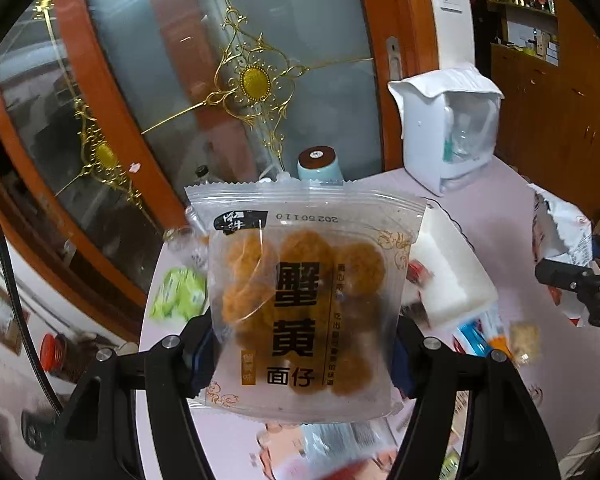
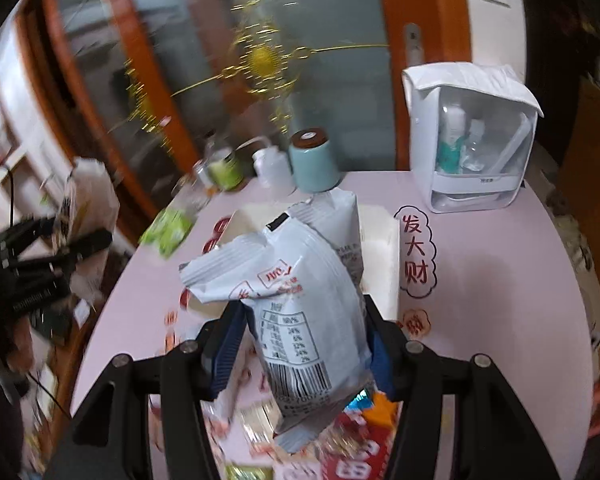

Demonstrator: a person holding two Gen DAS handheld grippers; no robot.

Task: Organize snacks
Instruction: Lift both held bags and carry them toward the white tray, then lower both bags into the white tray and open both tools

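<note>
Right wrist: white box (image 2: 380,248) behind held white packet (image 2: 312,320).

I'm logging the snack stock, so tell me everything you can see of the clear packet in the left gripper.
The clear packet is a flat, see-through plastic pouch with crimped edges, showing round orange-brown snack pieces inside. Bold black characters run down its front, with a dark logo and a printed date near the top. It stands upright above the pink table, pinched at both lower sides by the left gripper.

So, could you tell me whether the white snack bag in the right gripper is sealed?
Torn open: the white snack bag has a ragged, gaping top edge.
</note>
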